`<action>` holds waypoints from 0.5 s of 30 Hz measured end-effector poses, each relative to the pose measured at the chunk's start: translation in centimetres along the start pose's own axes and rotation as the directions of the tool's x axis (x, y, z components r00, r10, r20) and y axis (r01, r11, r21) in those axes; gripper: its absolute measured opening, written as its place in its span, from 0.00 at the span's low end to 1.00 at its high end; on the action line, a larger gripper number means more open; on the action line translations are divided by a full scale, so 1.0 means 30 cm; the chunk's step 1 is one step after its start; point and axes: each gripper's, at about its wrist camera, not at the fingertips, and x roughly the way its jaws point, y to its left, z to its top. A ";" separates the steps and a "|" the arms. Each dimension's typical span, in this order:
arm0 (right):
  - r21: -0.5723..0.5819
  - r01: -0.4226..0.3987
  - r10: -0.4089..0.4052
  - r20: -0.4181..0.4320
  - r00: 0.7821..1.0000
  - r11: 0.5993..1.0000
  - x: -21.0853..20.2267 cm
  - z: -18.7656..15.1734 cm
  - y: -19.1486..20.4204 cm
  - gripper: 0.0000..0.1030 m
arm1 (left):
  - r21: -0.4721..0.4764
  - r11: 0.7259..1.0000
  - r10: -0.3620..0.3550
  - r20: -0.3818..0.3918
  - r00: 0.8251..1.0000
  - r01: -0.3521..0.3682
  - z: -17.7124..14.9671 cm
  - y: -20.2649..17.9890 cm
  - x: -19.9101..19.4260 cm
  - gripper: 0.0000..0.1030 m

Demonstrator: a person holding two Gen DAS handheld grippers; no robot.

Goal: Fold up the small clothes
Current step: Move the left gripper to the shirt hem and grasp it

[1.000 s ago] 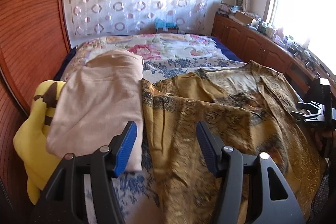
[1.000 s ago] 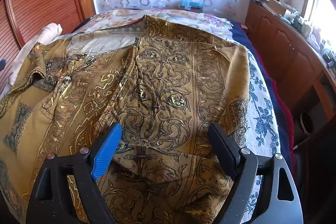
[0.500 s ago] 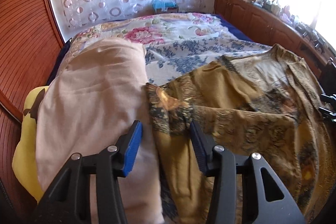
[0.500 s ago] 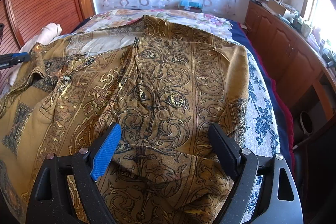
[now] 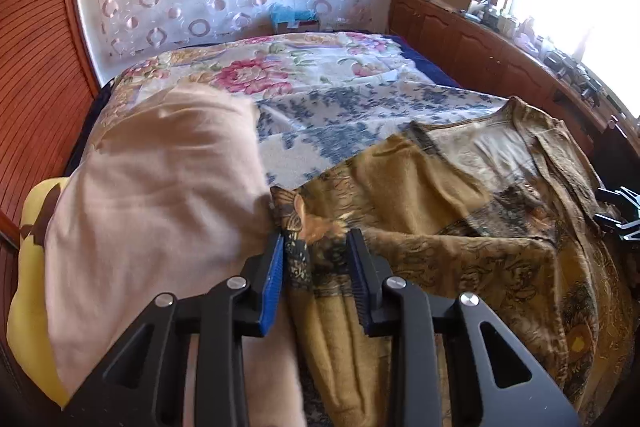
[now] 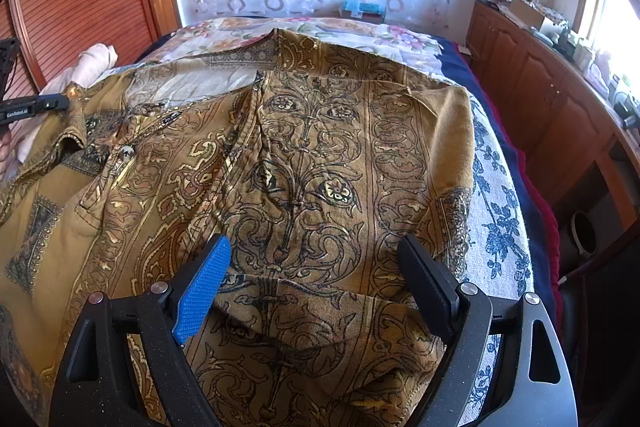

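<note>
A mustard shirt with a dark scroll pattern [image 6: 320, 155] lies spread on the bed, its front open near the collar. My left gripper [image 5: 316, 247] is at the shirt's left sleeve end [image 5: 304, 223]. Its jaws are closing, with the dark-edged cuff fabric lying between the blue pad [image 5: 274, 275] and the black pad; no firm pinch shows. That gripper's tip shows in the right wrist view as a black bar [image 6: 34, 107] at the far left. My right gripper [image 6: 313, 245] hangs open above the shirt's lower part, its fingers wide apart and gripping nothing.
A pale pink folded cloth [image 5: 152, 195] lies left of the shirt, touching the sleeve, with a yellow plush toy [image 5: 30, 227] behind it. The floral bedsheet [image 5: 320, 75] stretches to the curtain. Wooden cabinets [image 5: 480, 47] line the right, a ribbed wooden wall [image 5: 36, 67] the left.
My left gripper has moved in over the sleeve end and its jaws have narrowed around the cuff. The right gripper and the shirt under it have not moved.
</note>
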 end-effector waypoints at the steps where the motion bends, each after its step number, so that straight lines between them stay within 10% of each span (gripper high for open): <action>1: 0.000 0.001 -0.001 0.000 1.000 1.000 0.000 0.000 0.002 0.84 | 0.015 1.000 -0.005 -0.004 1.000 0.005 0.003 -0.012 0.001 0.28; 15: 0.001 -0.001 0.001 -0.001 1.000 1.000 0.000 0.000 0.001 0.85 | 0.039 0.998 0.045 -0.035 0.998 -0.043 0.006 -0.016 0.050 0.27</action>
